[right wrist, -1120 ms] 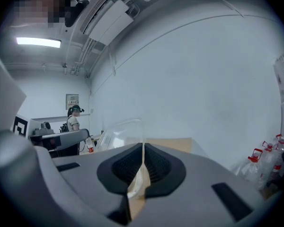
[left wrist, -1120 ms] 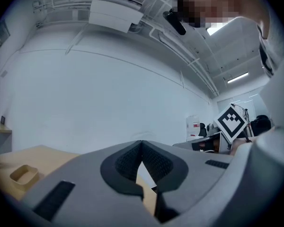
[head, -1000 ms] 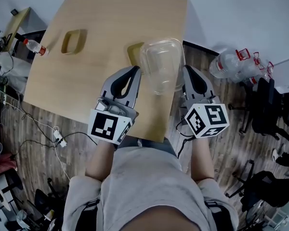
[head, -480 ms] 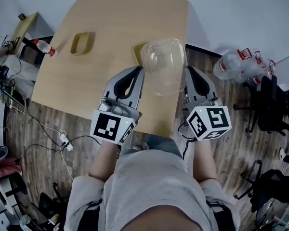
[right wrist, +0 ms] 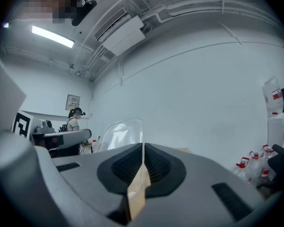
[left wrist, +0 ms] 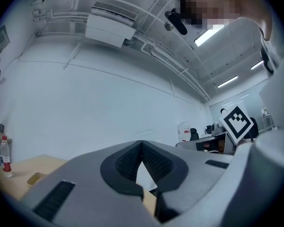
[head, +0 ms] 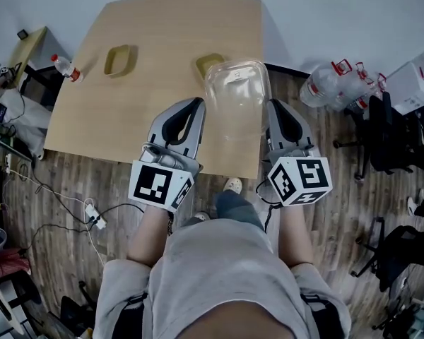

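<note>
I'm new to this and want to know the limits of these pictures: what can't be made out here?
- Head view: whether the left gripper touches the container; its own body hides the contact.
- Head view: one tray, partly under the container.
- Head view: the label on the bottle, too small.
- Left gripper view: most of the table, behind the gripper itself.
</note>
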Tool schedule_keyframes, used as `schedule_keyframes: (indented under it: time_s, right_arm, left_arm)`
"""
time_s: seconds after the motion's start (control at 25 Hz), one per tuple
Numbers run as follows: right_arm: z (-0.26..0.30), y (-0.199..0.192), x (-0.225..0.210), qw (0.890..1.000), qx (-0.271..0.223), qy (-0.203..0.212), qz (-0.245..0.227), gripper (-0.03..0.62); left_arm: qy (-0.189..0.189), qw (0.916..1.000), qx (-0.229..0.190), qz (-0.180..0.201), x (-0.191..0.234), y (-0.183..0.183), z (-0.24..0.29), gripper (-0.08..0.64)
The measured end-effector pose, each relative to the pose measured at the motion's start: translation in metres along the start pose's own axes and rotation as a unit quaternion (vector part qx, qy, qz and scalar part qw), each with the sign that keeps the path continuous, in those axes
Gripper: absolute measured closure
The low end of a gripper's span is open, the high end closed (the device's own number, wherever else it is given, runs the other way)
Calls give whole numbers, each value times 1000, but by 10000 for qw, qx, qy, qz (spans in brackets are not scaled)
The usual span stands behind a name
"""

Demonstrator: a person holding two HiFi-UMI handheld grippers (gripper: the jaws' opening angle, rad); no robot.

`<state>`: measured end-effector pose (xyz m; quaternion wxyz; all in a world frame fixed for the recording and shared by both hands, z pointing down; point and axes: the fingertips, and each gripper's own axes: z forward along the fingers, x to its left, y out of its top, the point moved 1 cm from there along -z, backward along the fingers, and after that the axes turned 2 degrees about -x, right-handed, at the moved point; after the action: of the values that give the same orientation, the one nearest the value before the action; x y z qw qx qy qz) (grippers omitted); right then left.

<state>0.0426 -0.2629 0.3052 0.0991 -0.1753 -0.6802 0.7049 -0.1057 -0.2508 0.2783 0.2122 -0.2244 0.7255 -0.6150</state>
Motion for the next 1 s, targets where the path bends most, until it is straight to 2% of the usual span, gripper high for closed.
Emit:
schedule_keyframes:
  time_s: [0.44,1.0]
  right_arm:
    - [-56,13,43,9992,-215,-249,-208,571]
    - [-94,12,69,9985,-393,-300,-246,569]
  left_arm:
    - [-179,9996,-214,35,-15,26,-56,546]
    - [-285,9994,-211,54,-33,30,-90,546]
